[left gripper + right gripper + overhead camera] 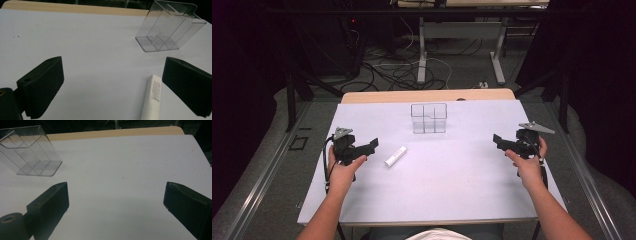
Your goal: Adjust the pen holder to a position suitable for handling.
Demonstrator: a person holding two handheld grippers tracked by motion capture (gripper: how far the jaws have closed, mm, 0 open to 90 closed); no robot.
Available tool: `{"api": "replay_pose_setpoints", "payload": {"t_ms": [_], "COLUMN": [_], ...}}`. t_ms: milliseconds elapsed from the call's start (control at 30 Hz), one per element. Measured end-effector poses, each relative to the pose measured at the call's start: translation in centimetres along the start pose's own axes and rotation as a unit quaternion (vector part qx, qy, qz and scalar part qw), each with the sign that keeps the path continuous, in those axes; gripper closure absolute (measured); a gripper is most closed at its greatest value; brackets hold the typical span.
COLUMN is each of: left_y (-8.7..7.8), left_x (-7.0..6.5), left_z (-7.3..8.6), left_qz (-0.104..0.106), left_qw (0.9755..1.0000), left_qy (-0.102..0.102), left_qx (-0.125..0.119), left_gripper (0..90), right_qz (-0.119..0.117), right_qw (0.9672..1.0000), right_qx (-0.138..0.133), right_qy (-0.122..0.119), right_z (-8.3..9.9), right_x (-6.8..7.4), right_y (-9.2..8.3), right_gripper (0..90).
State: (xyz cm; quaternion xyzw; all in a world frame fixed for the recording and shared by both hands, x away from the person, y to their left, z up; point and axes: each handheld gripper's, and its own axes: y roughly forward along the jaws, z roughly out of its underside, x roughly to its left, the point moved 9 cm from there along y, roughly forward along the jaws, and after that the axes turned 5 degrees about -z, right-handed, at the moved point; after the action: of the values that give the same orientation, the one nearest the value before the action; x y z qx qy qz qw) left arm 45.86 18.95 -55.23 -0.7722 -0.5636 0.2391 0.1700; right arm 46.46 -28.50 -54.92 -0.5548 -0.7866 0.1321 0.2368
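A white tube [395, 156] lies flat on the tabletop [452, 175], just beside the left gripper [371, 145], whose fingers [41, 86] stand wide apart with nothing between them. A clear divided organizer [428, 118] stands farther back near the middle. The right gripper [498, 140] hovers well apart at the right, fingers [50, 202] likewise spread and empty.

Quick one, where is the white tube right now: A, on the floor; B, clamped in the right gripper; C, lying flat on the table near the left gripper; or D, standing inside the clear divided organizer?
C: the white tube lies flat on the table, just ahead of the open left gripper and short of the clear organizer.
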Motion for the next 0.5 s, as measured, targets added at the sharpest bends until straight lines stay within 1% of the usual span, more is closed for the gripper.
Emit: {"api": "replay_pose_setpoints", "payload": {"t_ms": [33, 100, 167, 200, 300, 367, 400, 467, 500], "left_y": [0.0, 0.2, 0.3, 0.4, 0.7, 0.9, 1.0, 1.2, 1.3], "left_x": [0.0, -0.9, -1.7, -2.1, -3.2, -3.9, -4.3, -4.8, -5.0], "left_z": [0.0, -0.9, -1.7, -2.1, -3.4, -4.1, -4.6, -5.4, -5.8], "left_qz": [0.0, 0.005, 0.009, 0.013, 0.014, 0.019, 0.019, 0.019, 0.02], "left_qw": [1.0, 1.0, 0.9999, 0.9999, 0.9997, 0.9995, 0.9994, 0.9991, 0.999], "left_qy": [0.0, 0.0, 0.004, 0.003, 0.013, 0.022, 0.025, 0.036, 0.036], "left_qx": [0.0, -0.006, -0.009, -0.01, -0.014, -0.011, -0.013, -0.013, -0.014], "left_gripper": [5.3, 7.6, 7.7, 8.0, 10.7, 12.1, 12.9, 14.9, 15.7], "right_qz": [0.001, -0.004, -0.002, -0.005, -0.004, -0.005, -0.005, -0.006, -0.005], "right_qw": [1.0, 1.0, 0.9999, 0.9999, 0.9998, 0.9996, 0.9997, 0.9997, 0.9996], "right_qx": [-0.001, 0.004, 0.007, 0.006, 0.004, 0.001, 0.001, 0.002, 0.001], "right_qy": [0.0, -0.007, -0.015, -0.015, -0.019, -0.029, -0.024, -0.025, -0.027], "right_z": [0.1, 0.3, 0.5, 0.5, 0.5, 0.3, 0.4, 0.5, 0.5], "right_x": [0.0, 0.1, 0.2, 0.4, 0.8, 0.8, 1.0, 1.1, 1.2], "right_y": [0.0, -0.1, -0.3, -0.4, -0.6, -0.7, -0.7, -0.7, -0.7], "right_gripper": [6.0, 6.0, 6.0, 6.1, 6.5, 7.0, 7.2, 7.9, 7.8]}}
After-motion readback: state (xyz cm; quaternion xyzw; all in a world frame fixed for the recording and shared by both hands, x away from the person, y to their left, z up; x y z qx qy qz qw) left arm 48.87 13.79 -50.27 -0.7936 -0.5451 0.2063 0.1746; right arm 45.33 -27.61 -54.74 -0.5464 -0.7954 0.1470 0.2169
